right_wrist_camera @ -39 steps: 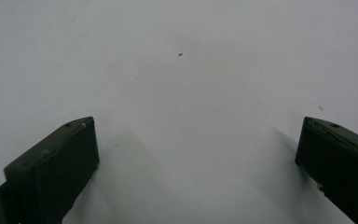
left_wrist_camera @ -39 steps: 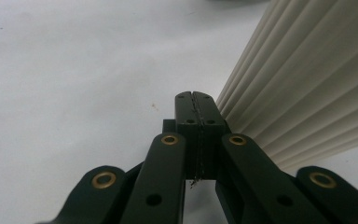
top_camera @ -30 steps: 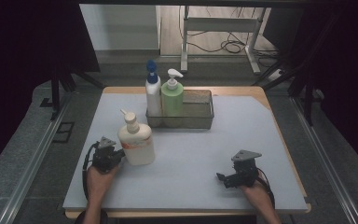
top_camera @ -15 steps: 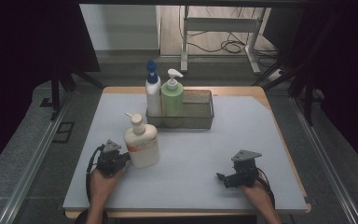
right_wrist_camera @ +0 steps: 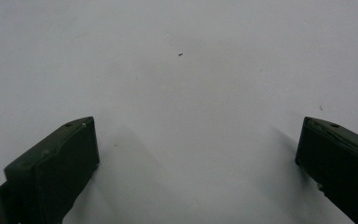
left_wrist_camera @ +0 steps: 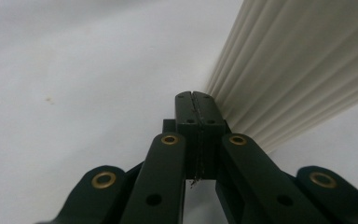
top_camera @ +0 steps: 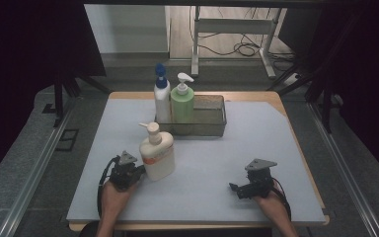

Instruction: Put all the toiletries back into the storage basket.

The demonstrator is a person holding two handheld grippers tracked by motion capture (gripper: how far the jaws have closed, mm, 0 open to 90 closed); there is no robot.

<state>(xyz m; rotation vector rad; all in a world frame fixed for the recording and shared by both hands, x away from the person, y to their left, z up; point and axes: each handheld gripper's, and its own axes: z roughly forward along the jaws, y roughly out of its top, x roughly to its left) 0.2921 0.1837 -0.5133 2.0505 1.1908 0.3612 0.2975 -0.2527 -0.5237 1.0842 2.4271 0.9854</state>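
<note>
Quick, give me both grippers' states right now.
Left gripper: shut, nothing between the jaws, tip beside the cream pump bottle.
Right gripper: open, holding nothing, over the bare mat.

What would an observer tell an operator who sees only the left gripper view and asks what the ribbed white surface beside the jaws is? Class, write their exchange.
Observer: It's a white pump bottle, standing upright on the mat.
Operator: What lies beyond it?
Observer: A basket, holding a blue-capped bottle and a green bottle at its left end.
Operator: And the other hand?
Observer: The right gripper is open, with only bare mat between its jaws.
</note>
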